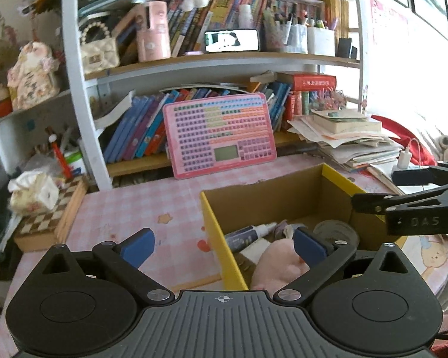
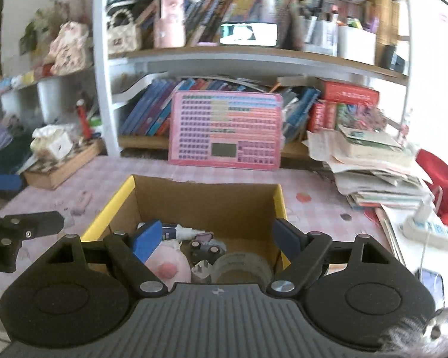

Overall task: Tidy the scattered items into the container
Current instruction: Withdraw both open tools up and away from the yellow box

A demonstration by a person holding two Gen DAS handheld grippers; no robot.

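Home setting, looks like a kid's study corner. White-framed bookshelf (image 1: 74, 89) at 12 o'clock, crammed with leaning books (image 1: 140, 131), pen cups (image 1: 319, 40) and a quilted toy handbag (image 1: 98, 50). Pink learning tablet (image 1: 219, 135) propped against the lower shelf. Counter has a pink checked cartoon-print cloth (image 1: 140, 208). Chessboard box (image 1: 53, 217) with a tissue pack (image 1: 34, 192) at 9 o'clock, stack of papers and workbooks (image 1: 349, 140) at 2 o'clock. Power strip (image 2: 427, 226) at 3 o'clock in the right wrist view.
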